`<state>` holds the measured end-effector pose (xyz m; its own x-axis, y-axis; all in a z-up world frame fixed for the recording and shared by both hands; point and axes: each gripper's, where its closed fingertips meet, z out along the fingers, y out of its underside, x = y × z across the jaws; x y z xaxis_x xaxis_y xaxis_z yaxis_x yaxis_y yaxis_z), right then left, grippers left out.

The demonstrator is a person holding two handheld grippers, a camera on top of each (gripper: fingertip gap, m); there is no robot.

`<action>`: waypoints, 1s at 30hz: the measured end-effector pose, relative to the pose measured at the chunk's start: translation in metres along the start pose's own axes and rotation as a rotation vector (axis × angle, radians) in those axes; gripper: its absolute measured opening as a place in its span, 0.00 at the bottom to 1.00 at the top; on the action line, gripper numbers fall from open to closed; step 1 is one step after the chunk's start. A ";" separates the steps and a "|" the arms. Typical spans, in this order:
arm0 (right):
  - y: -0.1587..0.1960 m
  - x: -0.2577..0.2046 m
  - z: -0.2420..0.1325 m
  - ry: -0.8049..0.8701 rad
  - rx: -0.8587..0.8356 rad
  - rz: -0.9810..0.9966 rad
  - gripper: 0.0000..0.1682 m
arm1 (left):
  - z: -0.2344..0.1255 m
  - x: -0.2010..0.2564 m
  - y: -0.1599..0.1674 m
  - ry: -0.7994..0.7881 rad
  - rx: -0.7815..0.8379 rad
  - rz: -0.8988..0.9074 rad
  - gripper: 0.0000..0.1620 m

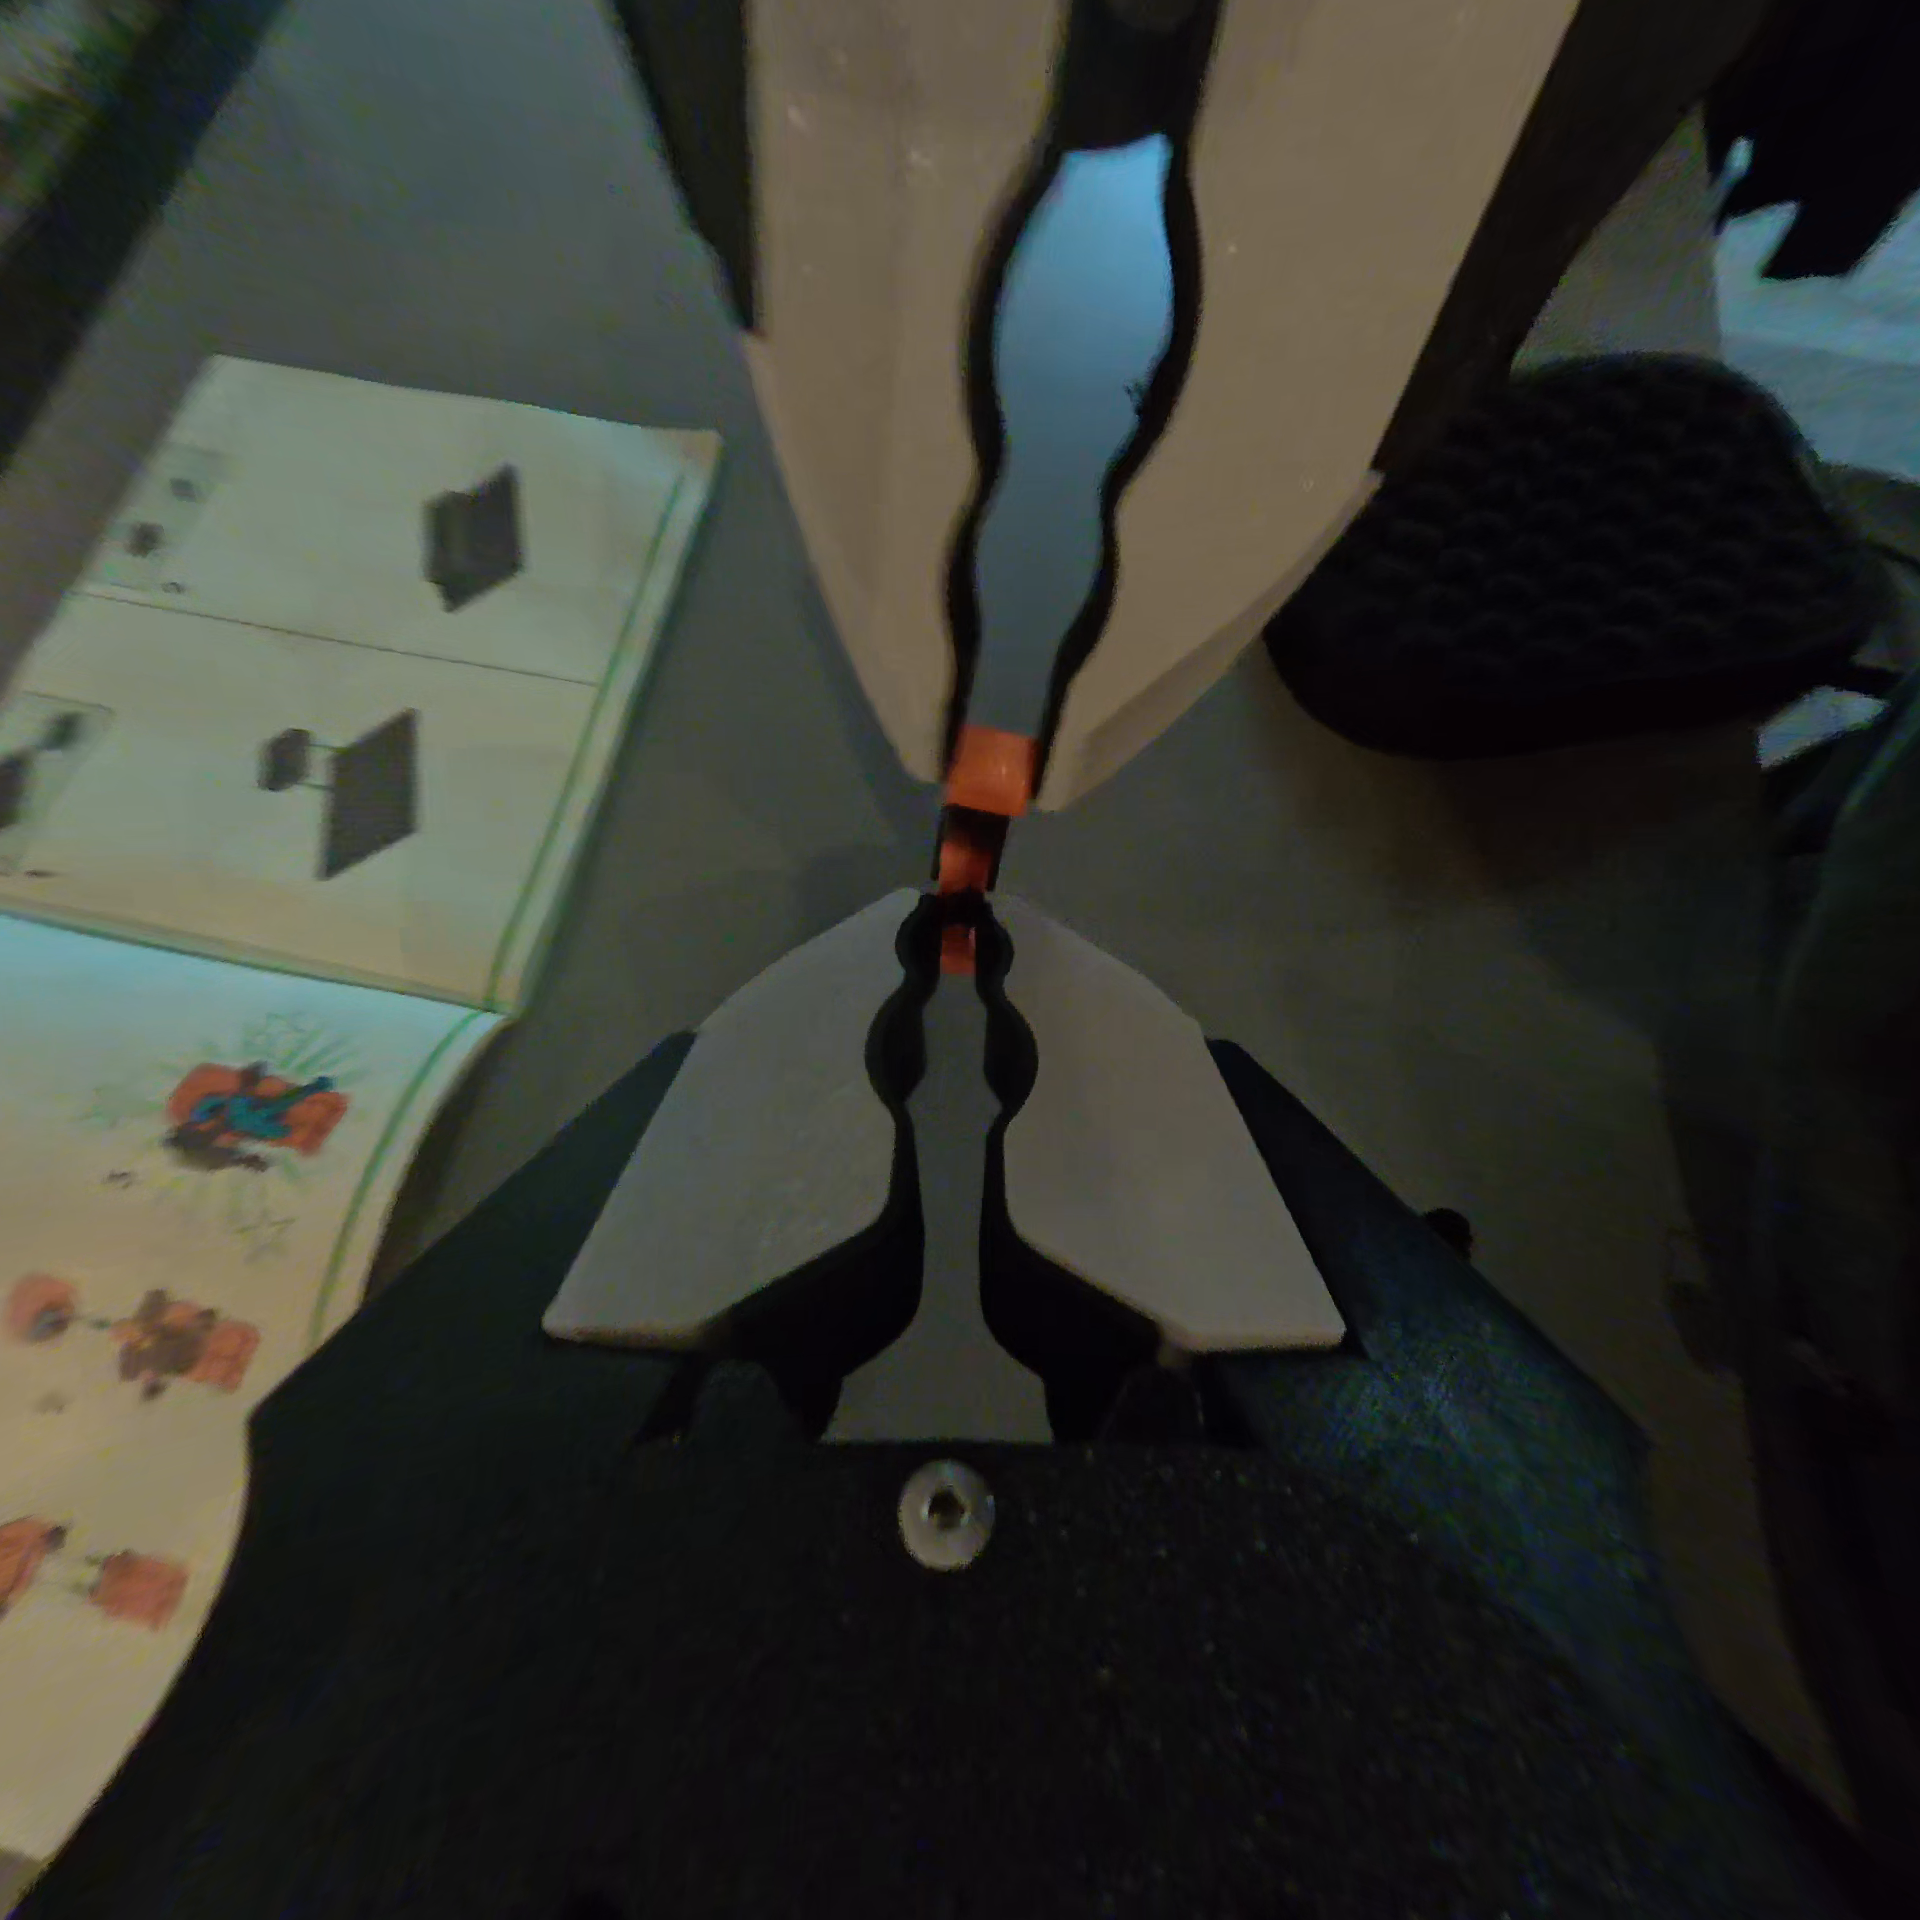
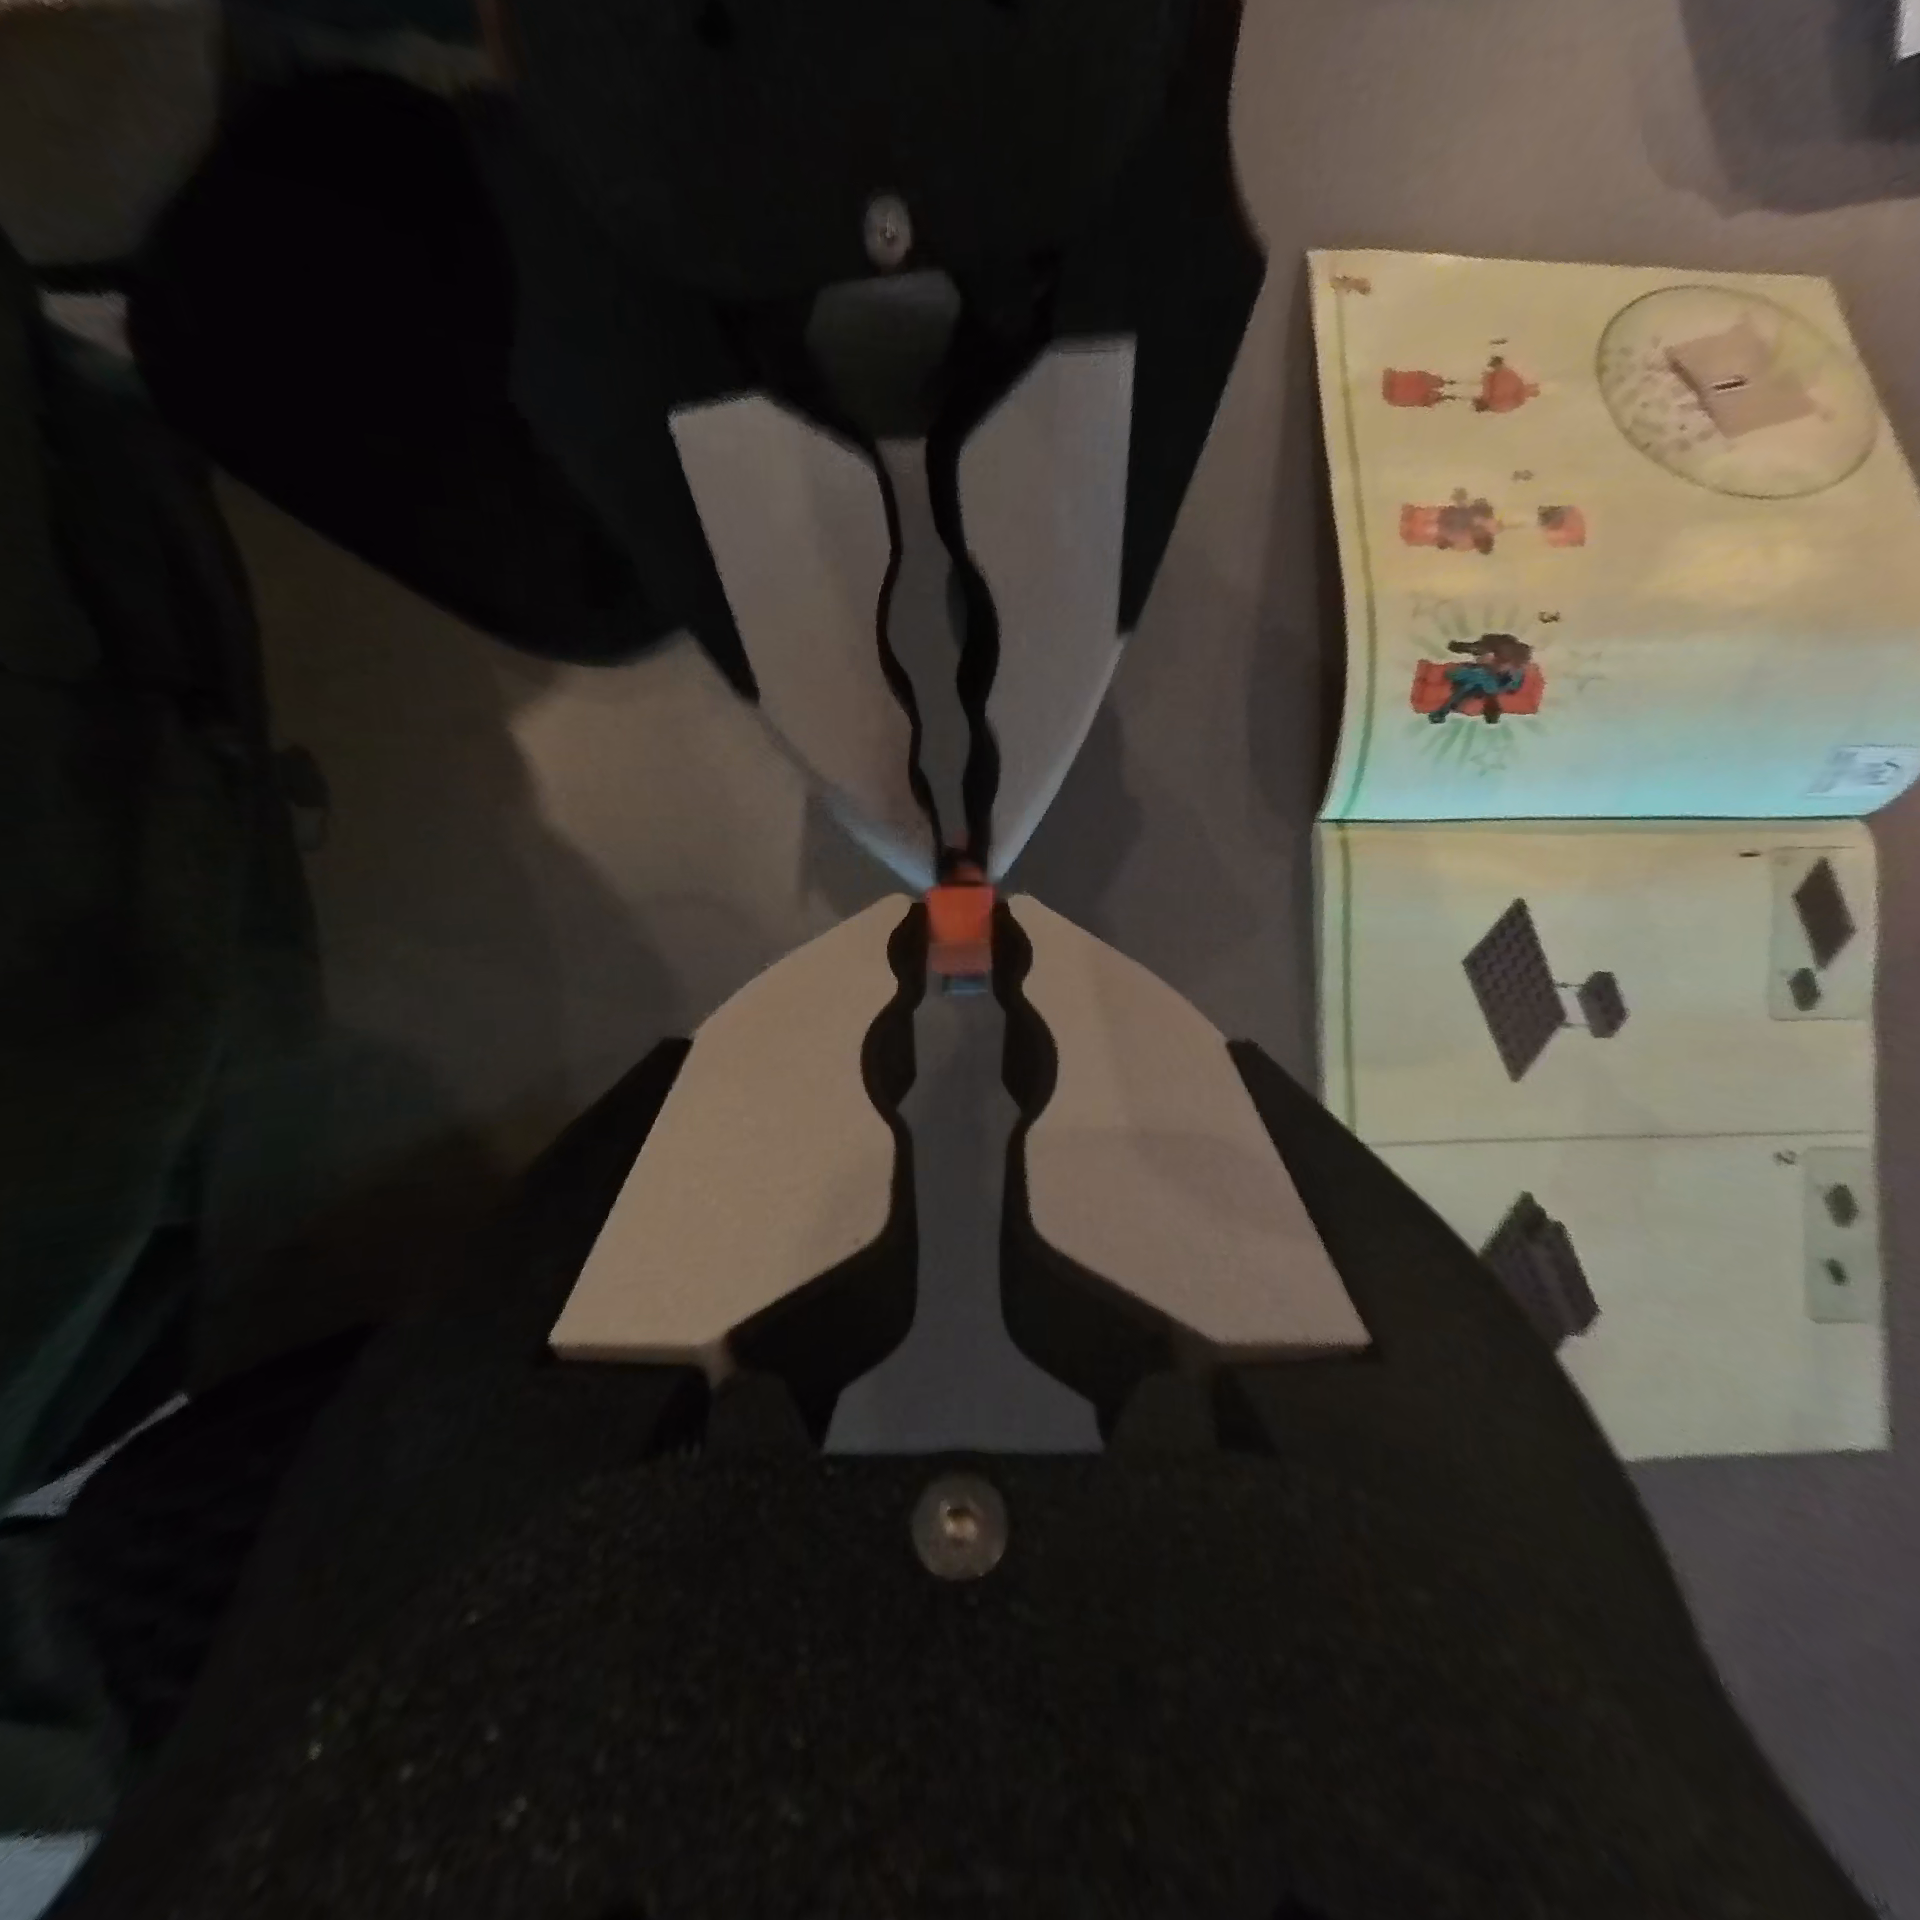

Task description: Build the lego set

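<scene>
Grey tabletop (image 2: 582,831), black honeycomb-textured object (image 1: 1558,561) (rounded, beside dark cables), dark shape at far corner (image 2: 1808,94)

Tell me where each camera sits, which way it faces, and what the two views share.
Left wrist view: on the left gripper, looking along its white fingers at the right gripper opposite; small orange lego piece between their tips, open paper instruction booklet at left.
Right wrist view: on the right gripper, facing the left gripper; booklet at right.
Shared: both grippers, orange piece, booklet, grey table.
</scene>
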<state>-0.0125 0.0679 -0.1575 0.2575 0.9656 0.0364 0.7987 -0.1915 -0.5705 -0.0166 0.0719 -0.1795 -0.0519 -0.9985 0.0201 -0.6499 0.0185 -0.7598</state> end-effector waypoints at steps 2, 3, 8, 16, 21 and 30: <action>0.007 -0.003 0.005 0.007 0.007 -0.003 0.07 | -0.014 -0.003 -0.012 0.006 0.064 -0.035 0.04; 0.002 -0.006 0.005 0.004 0.082 0.028 0.07 | -0.021 -0.004 -0.015 0.001 0.058 -0.028 0.04; 0.002 -0.007 -0.007 0.020 0.214 0.116 0.07 | -0.028 -0.001 -0.020 -0.038 0.042 0.057 0.04; 0.001 -0.009 -0.021 -0.012 0.365 0.204 0.07 | -0.027 -0.003 -0.019 0.004 0.114 -0.014 0.04; -0.017 0.000 -0.056 -0.103 0.719 0.348 0.07 | -0.035 0.004 -0.023 0.120 0.246 -0.150 0.04; -0.026 0.000 -0.058 -0.260 0.894 0.493 0.07 | -0.041 0.019 -0.036 0.231 0.367 -0.236 0.04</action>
<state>-0.0019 0.0624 -0.0947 0.2354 0.8443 -0.4814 -0.0815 -0.4764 -0.8754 -0.0251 0.0543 -0.1251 -0.1295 -0.9347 0.3310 -0.3566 -0.2676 -0.8951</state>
